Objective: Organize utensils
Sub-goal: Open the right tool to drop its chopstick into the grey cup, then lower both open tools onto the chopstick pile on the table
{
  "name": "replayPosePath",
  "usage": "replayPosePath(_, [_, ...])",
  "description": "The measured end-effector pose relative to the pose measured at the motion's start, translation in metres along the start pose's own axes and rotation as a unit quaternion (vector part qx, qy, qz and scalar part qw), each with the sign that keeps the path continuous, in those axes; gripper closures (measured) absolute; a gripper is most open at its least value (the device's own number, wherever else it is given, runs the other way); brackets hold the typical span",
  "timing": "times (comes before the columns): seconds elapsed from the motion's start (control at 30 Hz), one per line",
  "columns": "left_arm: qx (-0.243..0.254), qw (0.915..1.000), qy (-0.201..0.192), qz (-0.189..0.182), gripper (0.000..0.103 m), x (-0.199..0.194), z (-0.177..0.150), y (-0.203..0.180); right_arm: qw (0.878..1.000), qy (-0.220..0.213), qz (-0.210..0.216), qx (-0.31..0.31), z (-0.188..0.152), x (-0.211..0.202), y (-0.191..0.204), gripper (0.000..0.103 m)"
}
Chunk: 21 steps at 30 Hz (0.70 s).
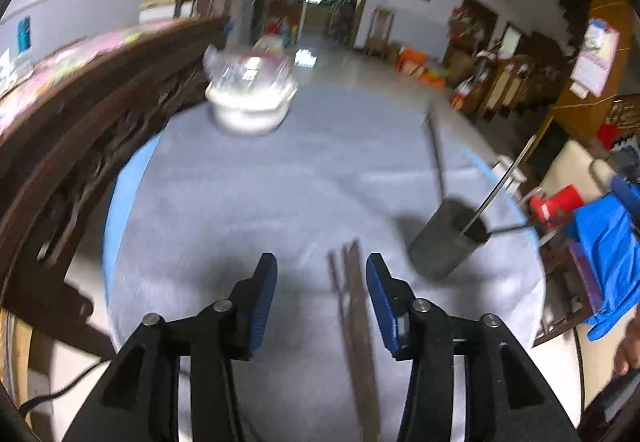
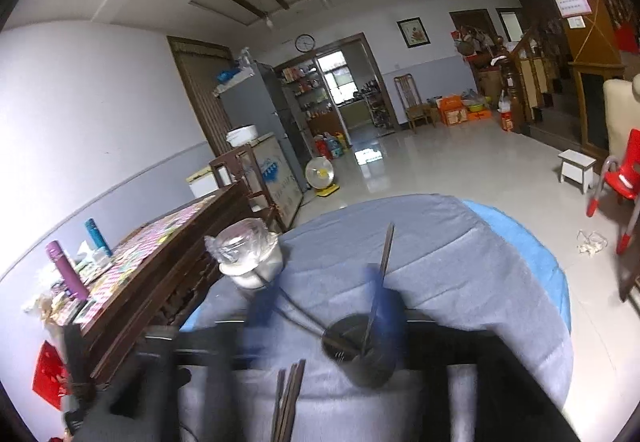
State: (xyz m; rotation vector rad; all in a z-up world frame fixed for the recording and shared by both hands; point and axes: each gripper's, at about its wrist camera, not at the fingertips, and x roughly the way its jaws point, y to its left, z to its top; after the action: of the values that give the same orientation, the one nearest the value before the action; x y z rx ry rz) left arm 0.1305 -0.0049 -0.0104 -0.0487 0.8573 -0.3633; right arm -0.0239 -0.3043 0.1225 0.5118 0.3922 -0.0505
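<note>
Left claw (image 1: 322,274): jaws apart, nothing gripped; chopsticks (image 1: 352,306) lie on the bench (image 1: 280,202) between its pads, nearer the right one. Right claw (image 2: 320,302): blurred, jaws apart, straddling the dark utensil cup (image 2: 366,354). Cup stands right of chopsticks, holding several utensils. White lidded bowl (image 1: 250,98) far beyond cup, near bench edge; the cloth between is bare.

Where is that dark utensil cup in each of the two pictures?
Left wrist view: the cup stands lower right on the grey cloth, right of the chopsticks.
Right wrist view: the cup sits bottom centre, partly blurred.
Shared landmark: the white bowl under plastic wrap.
</note>
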Motion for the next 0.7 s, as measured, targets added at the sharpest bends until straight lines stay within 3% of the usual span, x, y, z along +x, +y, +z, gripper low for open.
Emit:
replayPosePath(0.07, [-0.005,0.9998,0.019,0.002,0.055,0.003,-0.016,0.003,1.000,-0.027,0.008,0.010,-0.018,-0.018,-0.004,0.021])
replayPosePath(0.13, [-0.006,0.9994,0.034,0.004,0.055,0.004,-0.030,0.006,1.000,-0.020,0.004,0.008,-0.028,-0.023,-0.010,0.021])
replayPosePath(0.23, [-0.003,0.9987,0.051,0.010,0.055,0.005,-0.046,0.005,1.000,0.011,0.006,0.028,-0.047,-0.024,-0.025,0.026])
replayPosePath(0.33, [0.003,0.9979,0.064,0.000,0.055,0.005,-0.060,0.004,0.998,0.042,0.009,0.042,-0.065,-0.023,-0.035,0.048])
replayPosePath(0.47, [0.011,0.9965,0.083,-0.008,0.055,0.009,-0.078,0.001,0.996,0.079,0.007,0.043,-0.089,-0.016,-0.043,0.054])
replayPosePath(0.7, [0.013,0.9950,0.098,-0.006,0.055,0.014,-0.089,-0.001,0.986,0.155,0.027,0.059,-0.133,0.011,-0.045,0.054])
